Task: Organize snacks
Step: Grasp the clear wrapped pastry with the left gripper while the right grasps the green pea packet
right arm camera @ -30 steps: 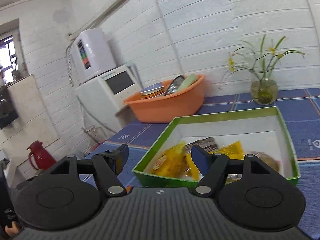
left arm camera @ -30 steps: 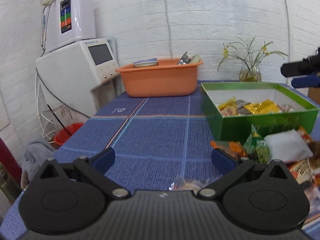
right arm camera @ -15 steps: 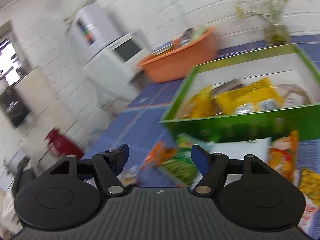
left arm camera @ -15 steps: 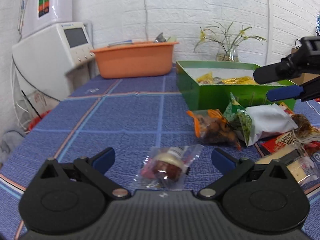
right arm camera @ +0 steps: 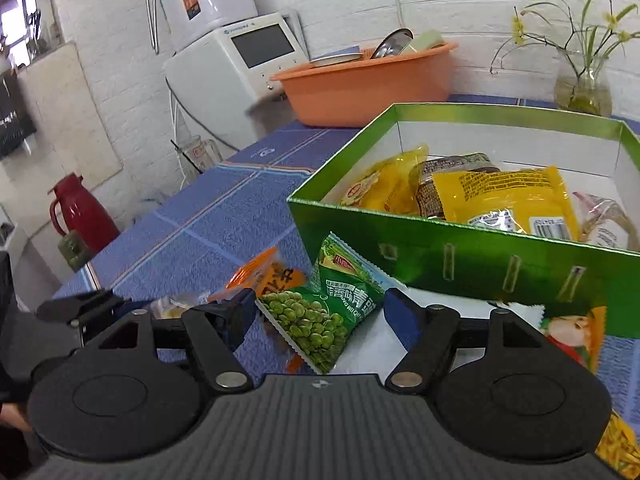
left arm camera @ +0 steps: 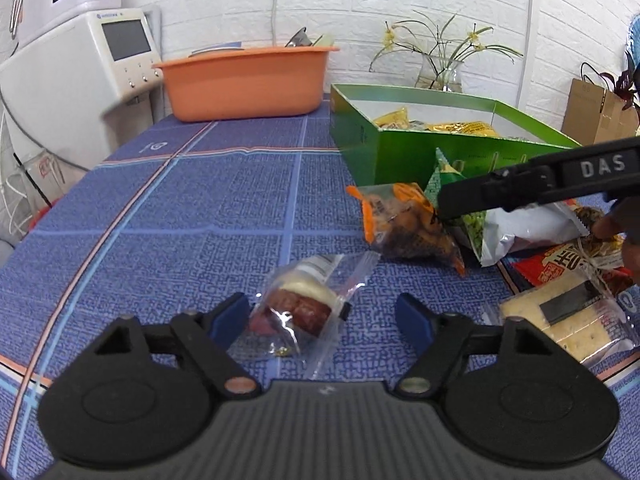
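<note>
Both grippers lowered: left fingers wide apart around clear-wrapped cake; right fingers spread around pea packet.

Left gripper: black ribbed body, two round black discs, angular black linkages with triangular cut-outs, silver and copper-toned pivot screws, blue fingertip pads. Right gripper: same build, small round emblem on the ribbed body. In the left wrist view its black side bar reads "DAS" in white. Bare fingers of the right hand beside it.
</note>
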Motion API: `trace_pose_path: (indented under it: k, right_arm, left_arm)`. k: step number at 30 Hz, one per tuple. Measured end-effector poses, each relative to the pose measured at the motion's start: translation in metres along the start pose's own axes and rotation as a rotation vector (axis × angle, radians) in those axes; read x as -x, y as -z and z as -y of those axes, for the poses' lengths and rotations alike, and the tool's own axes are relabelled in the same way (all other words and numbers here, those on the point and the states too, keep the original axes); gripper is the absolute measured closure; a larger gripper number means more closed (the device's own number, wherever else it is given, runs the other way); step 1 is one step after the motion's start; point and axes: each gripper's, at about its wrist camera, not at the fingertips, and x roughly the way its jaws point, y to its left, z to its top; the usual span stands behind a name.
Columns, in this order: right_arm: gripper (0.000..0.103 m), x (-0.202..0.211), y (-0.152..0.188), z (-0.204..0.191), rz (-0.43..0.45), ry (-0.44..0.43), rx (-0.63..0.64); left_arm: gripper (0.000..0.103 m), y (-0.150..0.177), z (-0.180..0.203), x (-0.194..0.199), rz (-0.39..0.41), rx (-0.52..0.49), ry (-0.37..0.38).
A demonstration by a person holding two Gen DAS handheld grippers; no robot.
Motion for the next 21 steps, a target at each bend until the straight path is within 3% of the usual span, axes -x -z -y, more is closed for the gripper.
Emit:
trace_pose_path:
  k: [1, 4, 6, 7, 9, 10, 11, 13, 14, 15, 17, 18, 19, 21]
  right_arm:
    - [0.0, -0.002, -0.001, -0.001, -0.006, 0.001, 0.002]
    - [0.0, -0.005, 0.005, -0.006, -0.005, -0.004, 0.027]
    - [0.009, -0.004, 0.006, -0.007, -0.003, -0.015, 0.006]
    - [0.023, -0.001, 0.007, -0.006, -0.001, -0.012, -0.001]
    - [0.033, 0.003, 0.008, -0.004, -0.004, -0.016, -0.021]
    - [0.082, 0.005, 0.008, -0.003, -0.001, -0.002, -0.033]
    - [0.083, 0.007, 0.009, 0.001, -0.005, -0.013, -0.055]
    - [0.081, 0.01, 0.01, 0.009, -0.013, -0.034, -0.12]
    - [0.073, 0.01, 0.011, 0.013, -0.019, -0.033, -0.167]
    - [0.054, 0.009, 0.011, 0.017, -0.027, -0.029, -0.206]
    - [0.036, 0.011, 0.01, 0.019, -0.007, -0.051, -0.257]
    - [0.013, 0.011, 0.008, 0.017, 0.0, -0.052, -0.268]
    - [0.0, 0.009, 0.005, 0.012, -0.006, -0.046, -0.263]
    - [0.0, -0.003, -0.004, -0.001, -0.079, -0.004, -0.204]
  left_arm:
    - [0.029, 0.0, -0.001, 0.0, 0.001, 0.002, -0.002]
    - [0.053, -0.002, -0.002, 0.0, 0.01, 0.02, 0.01]
    - [0.053, -0.003, -0.003, 0.0, 0.008, 0.025, 0.01]
    - [0.053, -0.003, -0.003, 0.0, 0.008, 0.026, 0.012]
    - [0.053, -0.002, -0.003, 0.002, 0.007, 0.024, 0.012]
    - [0.053, -0.002, -0.004, 0.003, 0.006, 0.027, 0.021]
    - [0.053, -0.002, -0.004, 0.004, 0.004, 0.03, 0.028]
    - [0.053, -0.001, -0.005, 0.007, 0.001, 0.033, 0.035]
    - [0.053, 0.0, -0.006, 0.008, -0.002, 0.033, 0.037]
    - [0.053, 0.001, -0.006, 0.009, -0.004, 0.032, 0.038]
    - [0.052, 0.003, -0.006, 0.012, -0.005, 0.032, 0.028]
    - [0.052, 0.004, -0.006, 0.013, -0.005, 0.029, 0.026]
    - [0.052, 0.004, -0.006, 0.014, -0.005, 0.027, 0.026]
    - [0.052, 0.006, -0.005, 0.015, -0.005, 0.019, 0.025]
